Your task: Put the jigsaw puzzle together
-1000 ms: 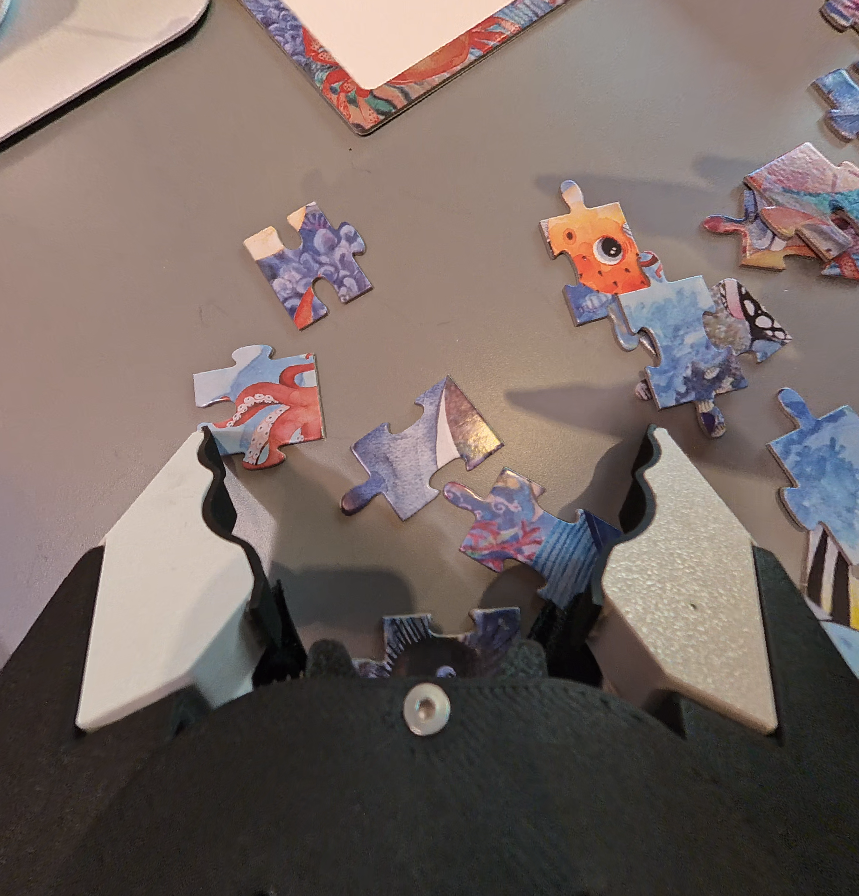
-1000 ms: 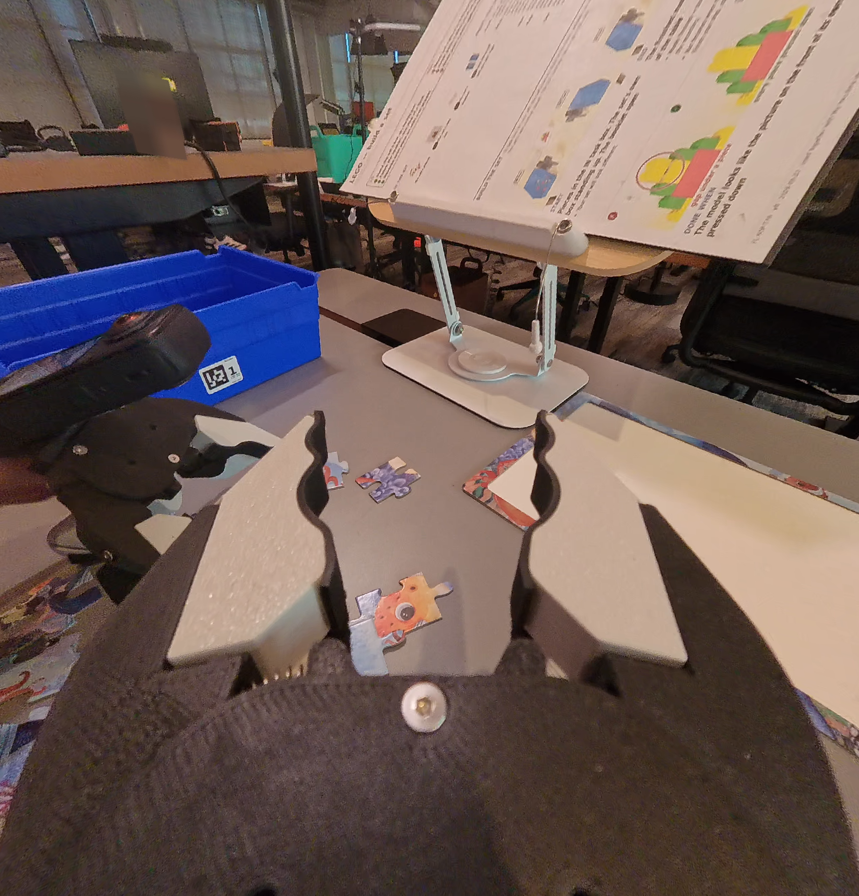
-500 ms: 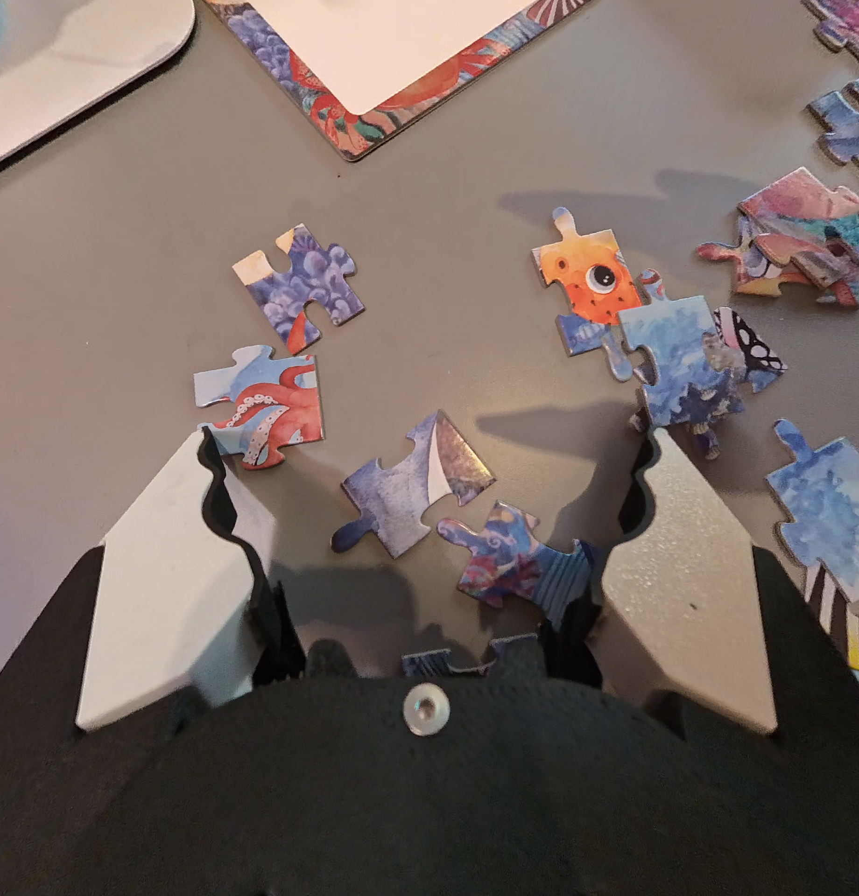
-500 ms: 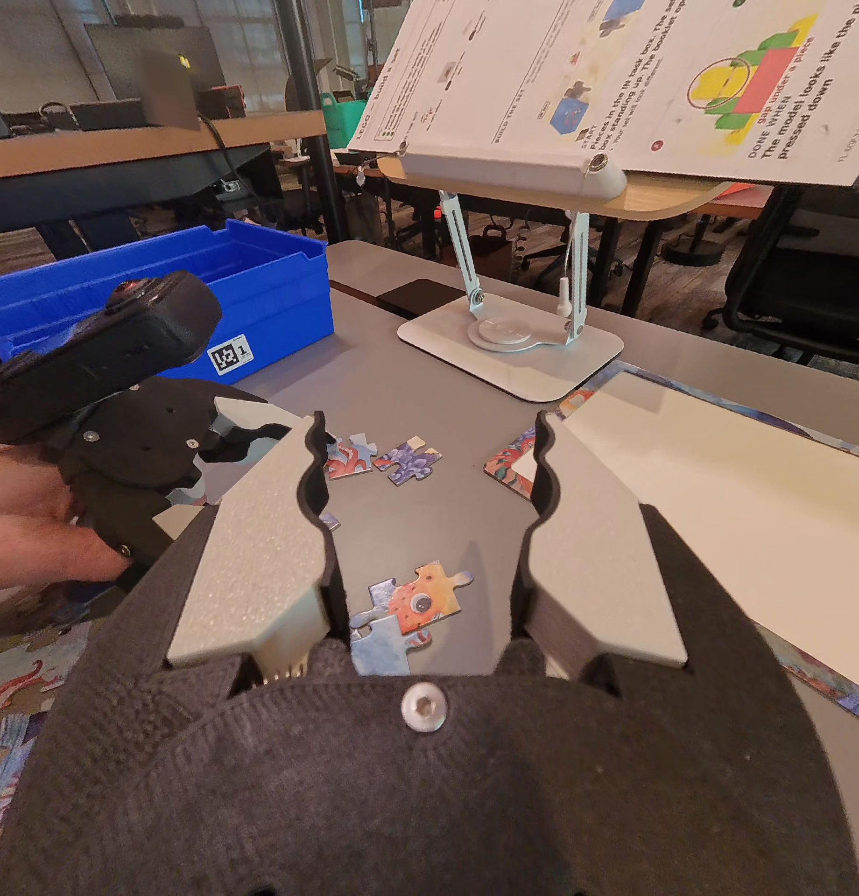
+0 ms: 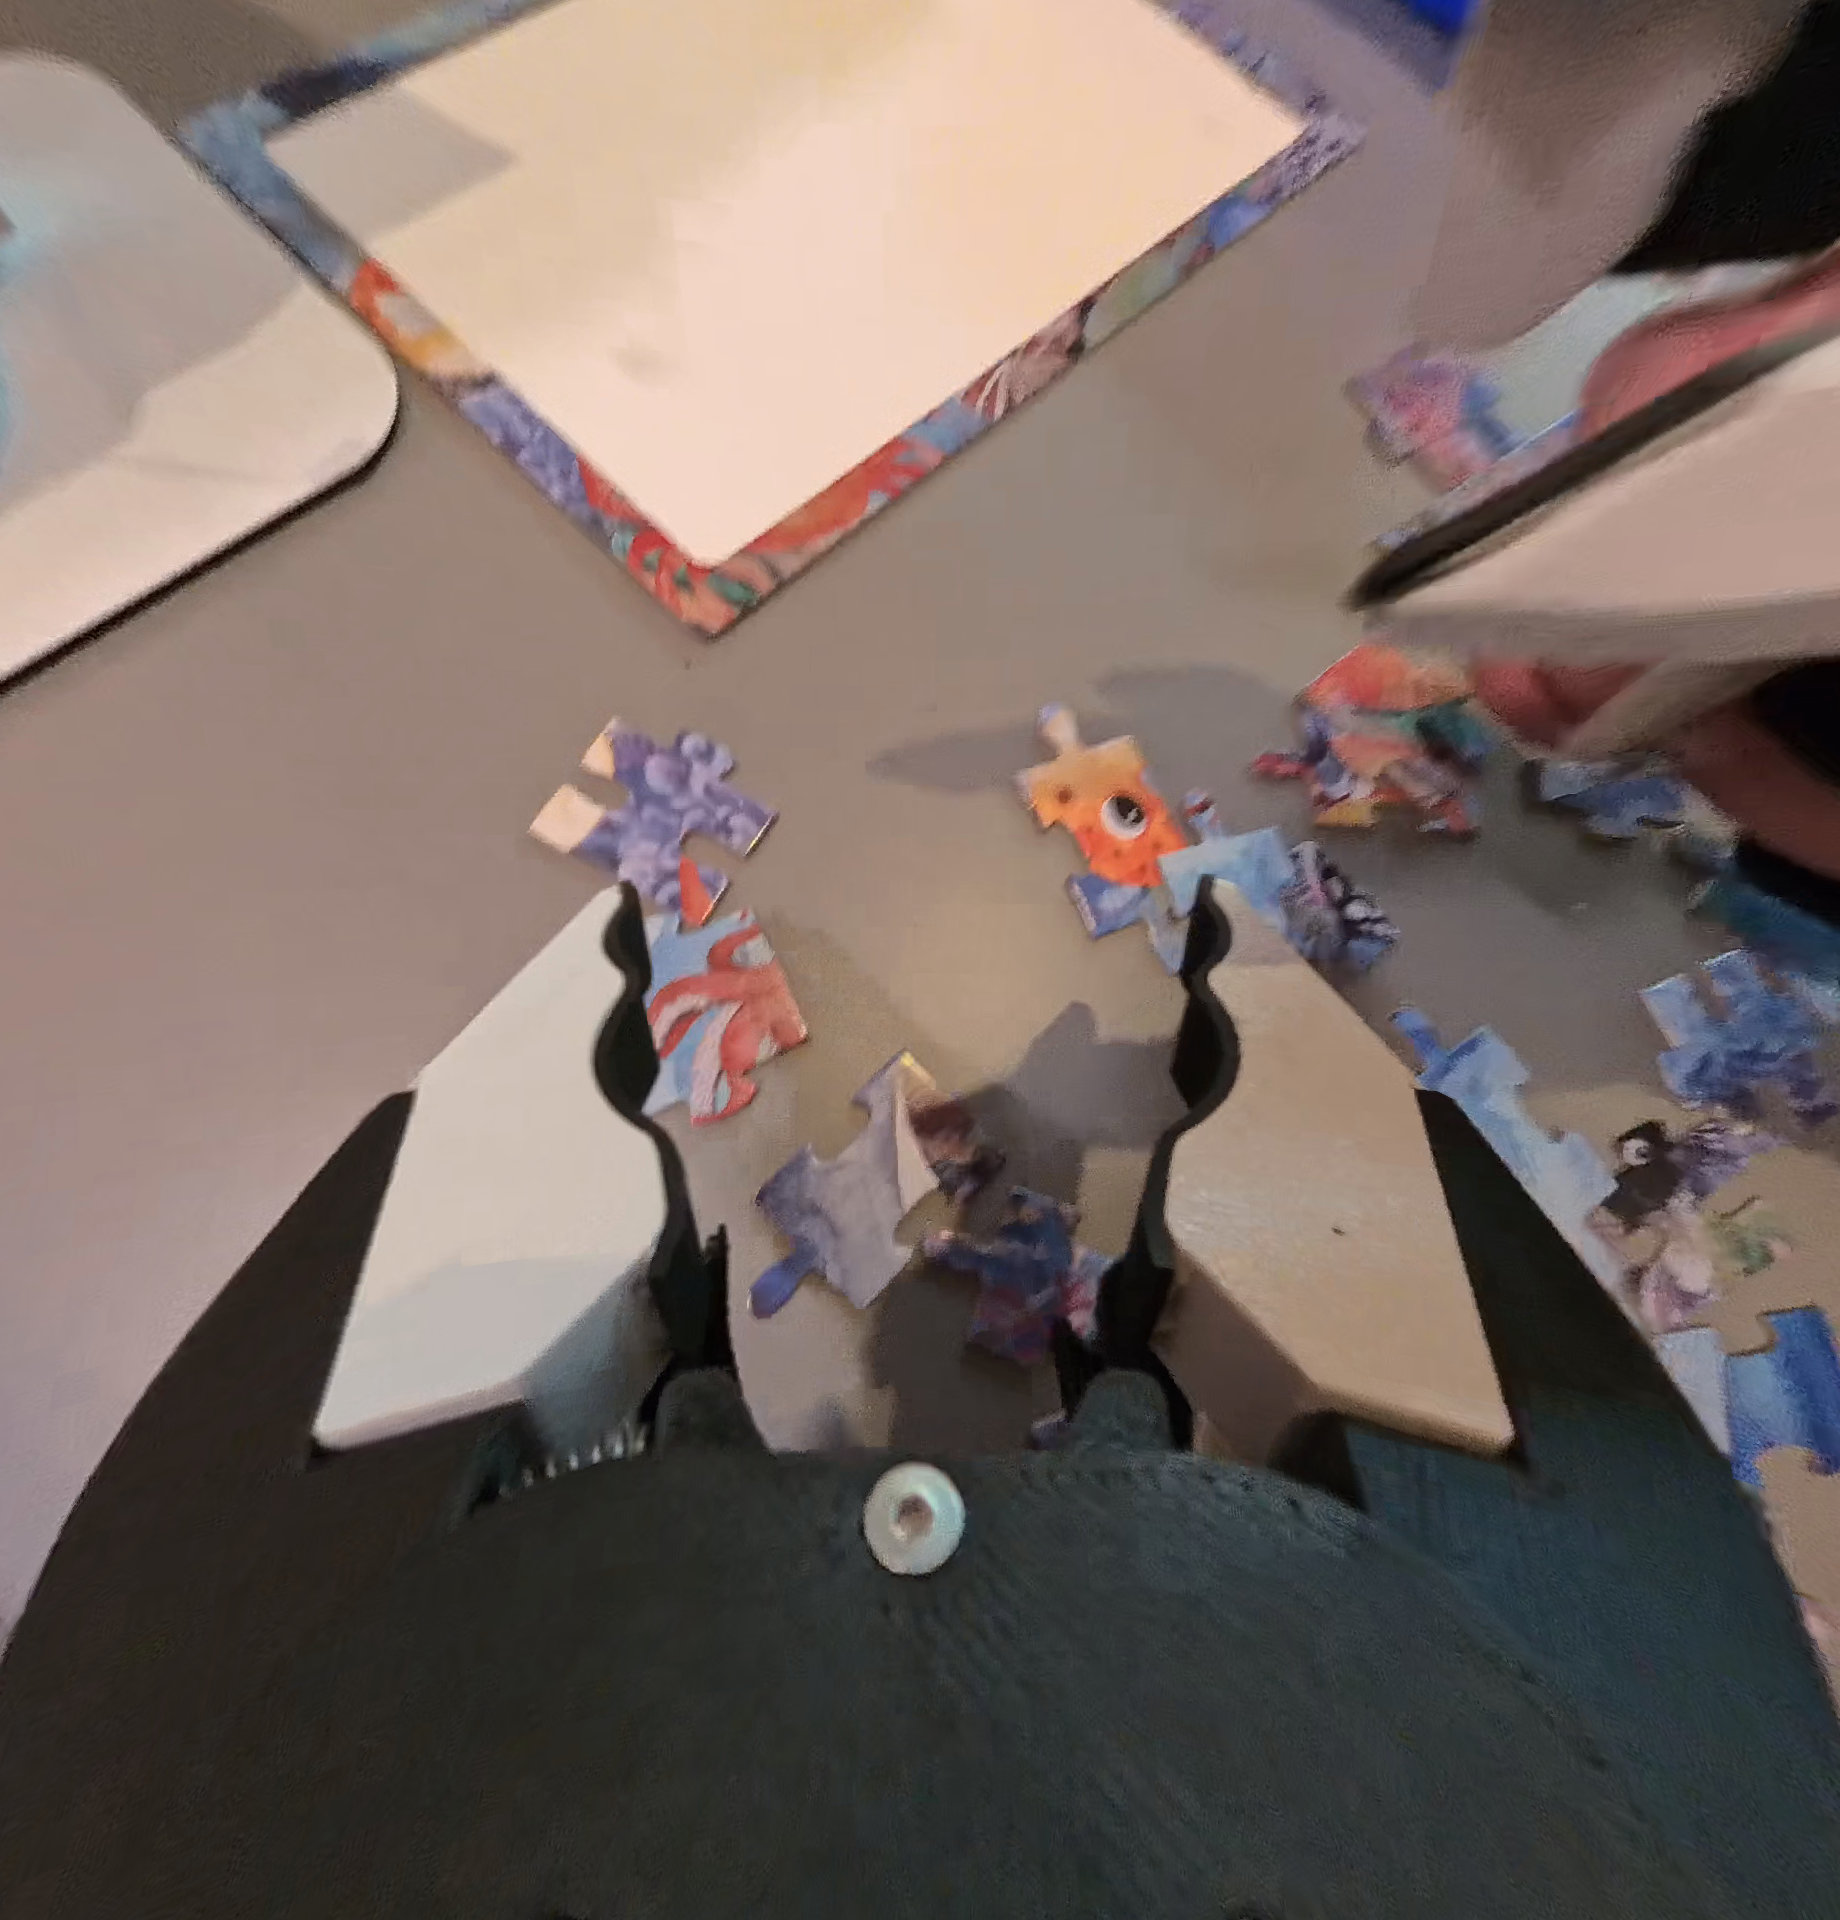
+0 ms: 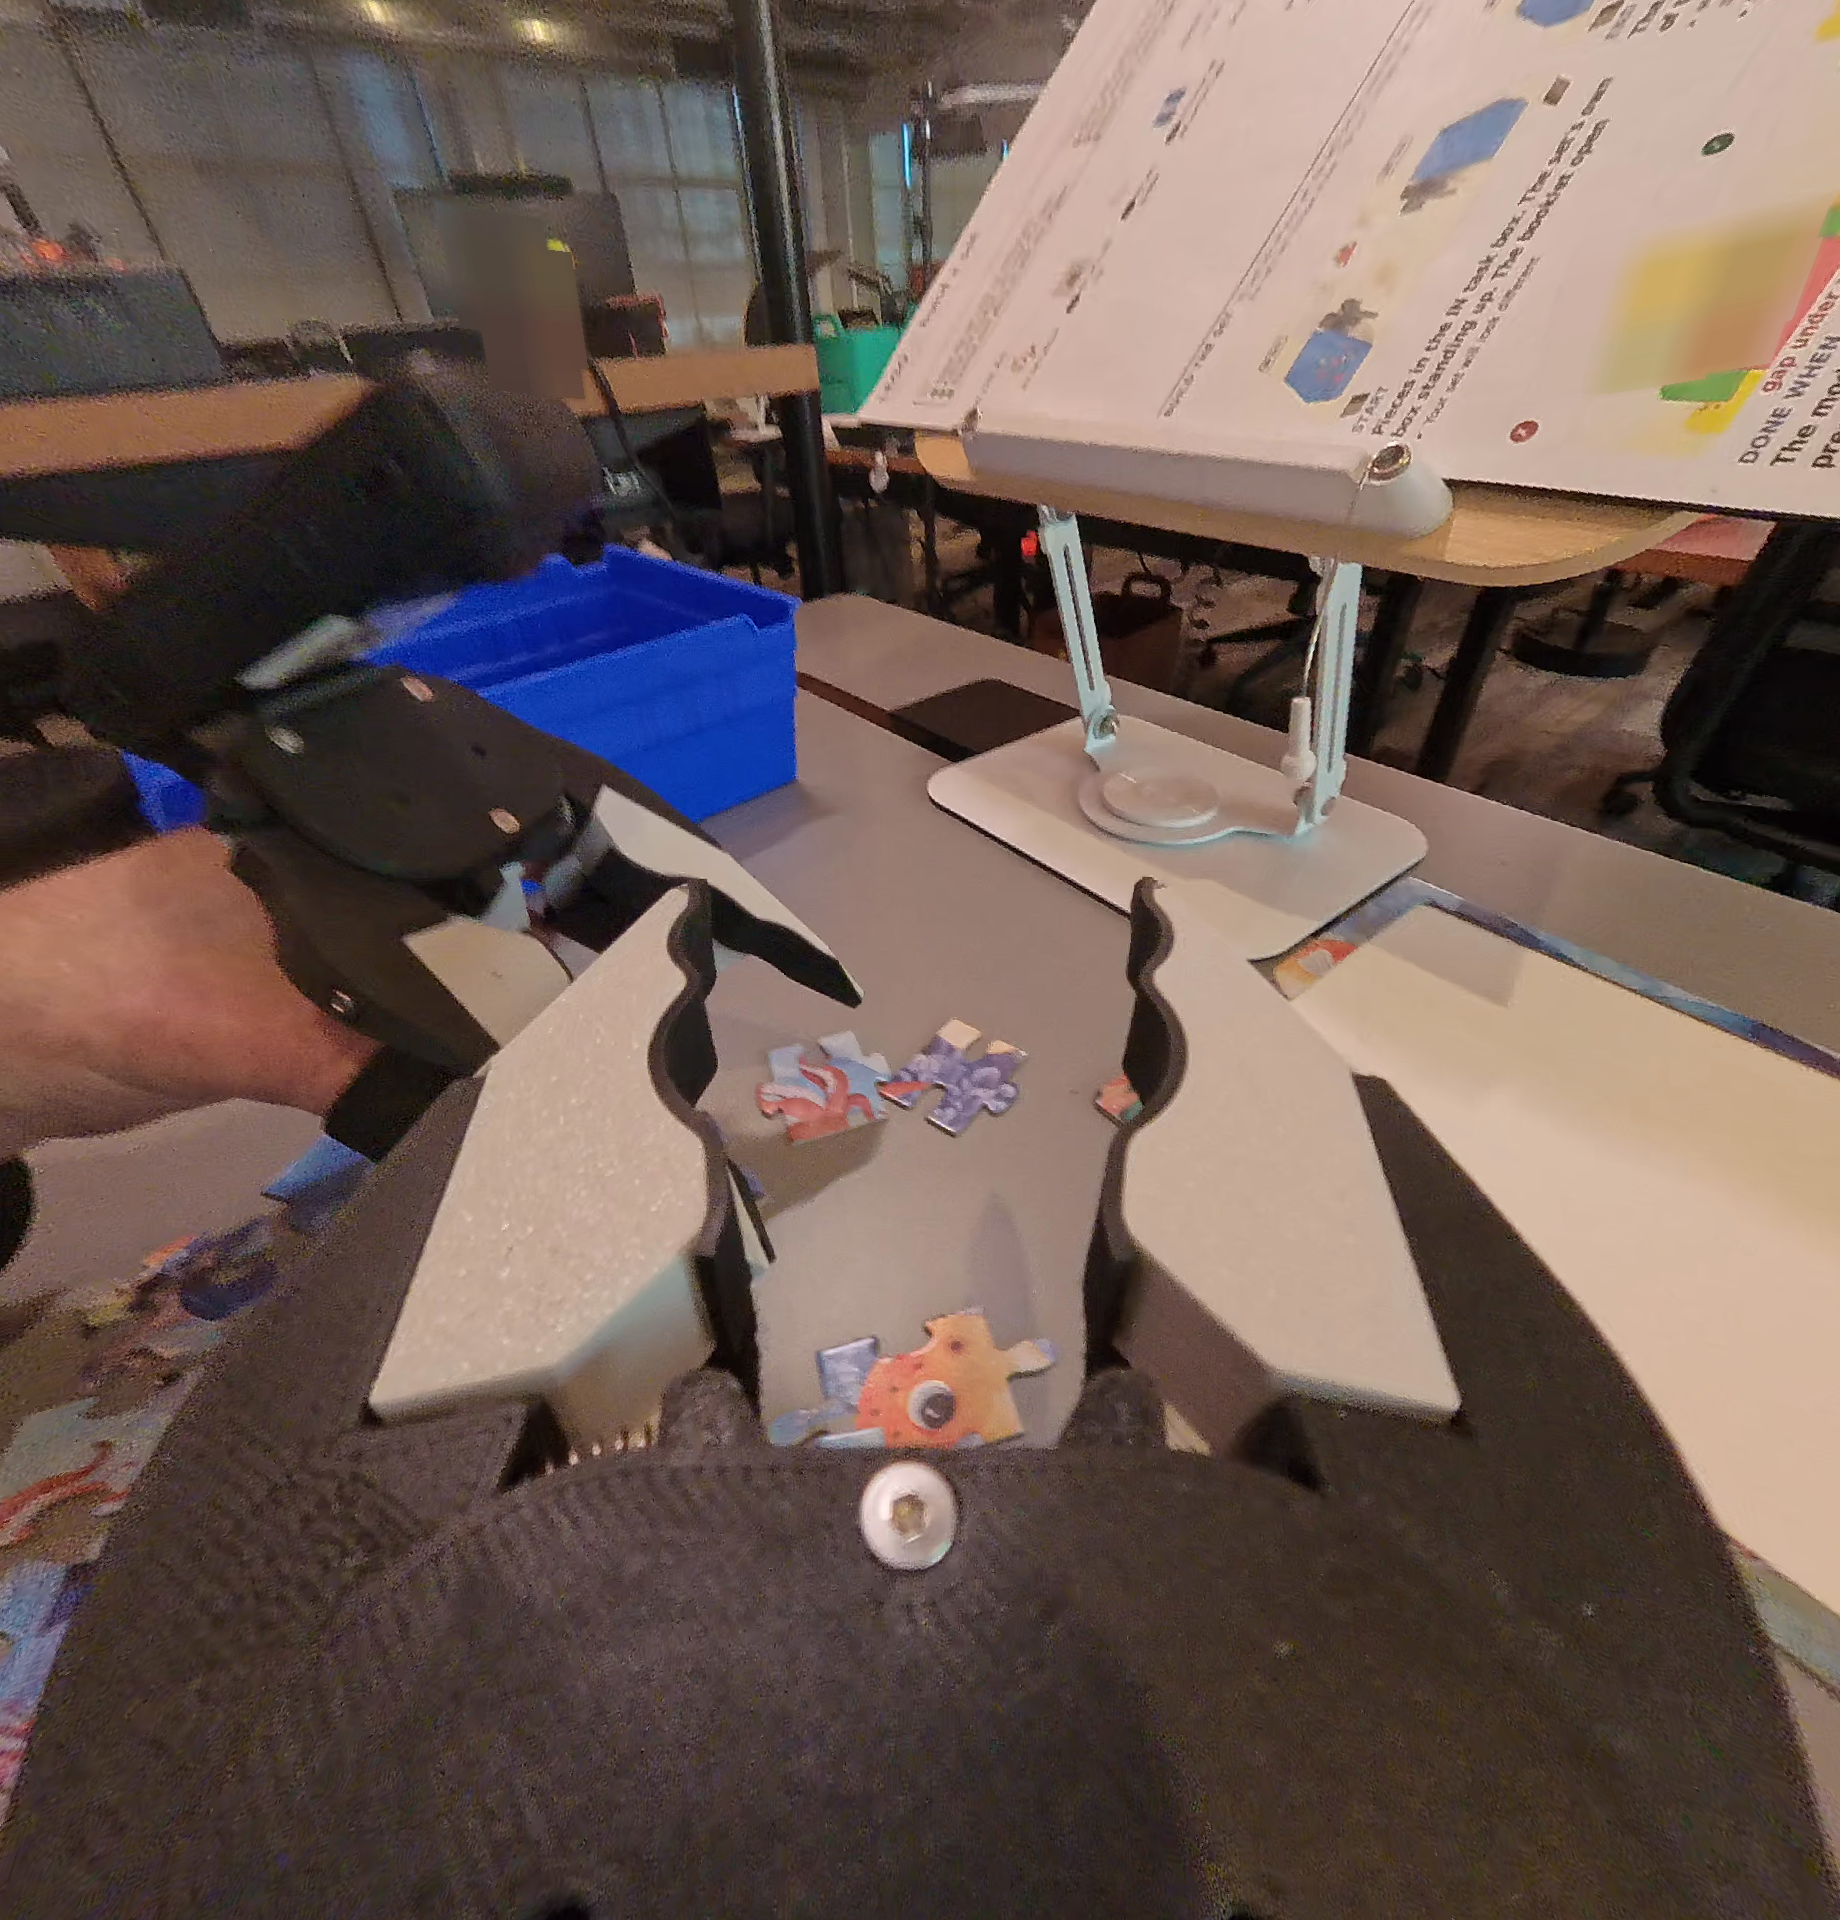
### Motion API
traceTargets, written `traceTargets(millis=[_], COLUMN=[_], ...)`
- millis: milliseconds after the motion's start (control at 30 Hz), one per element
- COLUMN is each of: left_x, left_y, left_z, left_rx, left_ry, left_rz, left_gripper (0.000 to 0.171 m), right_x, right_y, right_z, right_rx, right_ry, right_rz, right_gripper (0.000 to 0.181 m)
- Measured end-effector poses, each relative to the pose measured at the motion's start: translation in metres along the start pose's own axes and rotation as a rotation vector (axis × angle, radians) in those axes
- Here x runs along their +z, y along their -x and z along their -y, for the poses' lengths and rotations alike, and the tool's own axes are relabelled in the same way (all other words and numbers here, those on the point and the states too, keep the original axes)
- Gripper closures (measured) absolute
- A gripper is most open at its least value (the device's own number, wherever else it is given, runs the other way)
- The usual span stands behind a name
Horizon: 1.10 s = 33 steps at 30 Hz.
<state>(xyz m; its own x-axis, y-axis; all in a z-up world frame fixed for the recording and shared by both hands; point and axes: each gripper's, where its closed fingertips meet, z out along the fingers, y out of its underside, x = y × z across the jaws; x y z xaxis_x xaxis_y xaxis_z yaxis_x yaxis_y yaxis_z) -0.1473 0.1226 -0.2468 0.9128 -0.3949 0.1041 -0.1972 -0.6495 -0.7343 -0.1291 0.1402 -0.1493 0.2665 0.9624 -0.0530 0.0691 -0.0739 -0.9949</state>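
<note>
Right wrist view has the orange fish piece [image 6: 937,1387] flat on the grey table [image 6: 926,935], right between the spread, empty fingers of the right gripper [image 6: 921,935] – long axis crosswise; left gripper [image 5: 911,914], also wide open and empty, hovers nearer the octopus piece [image 5: 724,1013], so right looks closer

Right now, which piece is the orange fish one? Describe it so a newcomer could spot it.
Start at the puzzle frame with its blank white centre on the grey table, and come toward the loose pieces off its near corner. The orange fish piece lies right of the purple coral piece, partly under a pale blue piece. It alone is bright orange with a big round eye.
</note>
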Motion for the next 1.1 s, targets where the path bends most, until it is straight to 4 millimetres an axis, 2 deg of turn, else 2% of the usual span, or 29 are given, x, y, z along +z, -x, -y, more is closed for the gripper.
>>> traceTargets(millis=[133,233,267,333,433,500,567,600,633,700,767,933,1000,1033,1100], left_x=[-0.011,-0.029,-0.037,-0.045,-0.045,-0.049,-0.058,-0.065,-0.073,-0.093,-0.116,-0.170,-0.208,-0.230,-0.290], left_y=[-0.011,-0.023,-0.020,-0.018,-0.022,-0.027,-0.023,-0.023,-0.021,-0.020,-0.025,-0.037,-0.038,-0.031,-0.001], left_z=[0.031,0.058,0.069,0.085,0.092,0.090,0.091,0.094,0.097,0.104,0.112,0.119,0.120,0.120,0.119], left_rx=[0.004,0.049,0.075,0.088,0.034,0.052,0.090,0.087,0.089,0.131,0.168,0.268,0.257,0.272,0.276], left_ry=[-0.144,-0.278,-0.352,-0.457,-0.516,-0.512,-0.536,-0.567,-0.585,-0.627,-0.684,-0.744,-0.781,-0.789,-0.830], left_rz=[-0.085,-0.155,-0.130,-0.122,-0.194,-0.237,-0.222,-0.232,-0.220,-0.176,-0.159,-0.023,0.031,0.111,0.355], left_gripper=[0.115,0.164,0.171,0.171,0.171,0.171,0.151,0.146,0.148,0.155,0.171,0.171,0.171,0.171,0.163], right_x=[0.006,0.005,0.006,0.005,0.003,0.001,-0.002,-0.004,-0.007,-0.010,-0.010,-0.006,-0.005,-0.005,-0.005], right_y=[-0.009,-0.014,-0.013,-0.011,-0.010,-0.010,-0.009,-0.009,-0.010,-0.015,-0.018,-0.016,-0.016,-0.016,-0.017], right_z=[0.002,0.013,0.012,0.009,0.006,0.009,0.013,0.017,0.020,0.019,0.014,0.001,-0.001,-0.001,-0.002], right_rx=[0.038,0.110,0.116,0.122,0.178,0.176,0.153,0.155,0.164,0.166,0.159,0.102,0.083,0.081,0.083], right_ry=[0.023,-0.002,0.000,-0.009,-0.045,-0.067,-0.092,-0.116,-0.134,-0.149,-0.135,-0.083,-0.069,-0.067,-0.063], right_rz=[0.011,0.042,0.055,0.084,0.120,0.133,0.136,0.147,0.155,0.147,0.131,0.108,0.097,0.092,0.090], right_gripper=[0.102,0.104,0.104,0.109,0.112,0.108,0.108,0.108,0.108,0.109,0.111,0.112,0.113,0.113,0.114])
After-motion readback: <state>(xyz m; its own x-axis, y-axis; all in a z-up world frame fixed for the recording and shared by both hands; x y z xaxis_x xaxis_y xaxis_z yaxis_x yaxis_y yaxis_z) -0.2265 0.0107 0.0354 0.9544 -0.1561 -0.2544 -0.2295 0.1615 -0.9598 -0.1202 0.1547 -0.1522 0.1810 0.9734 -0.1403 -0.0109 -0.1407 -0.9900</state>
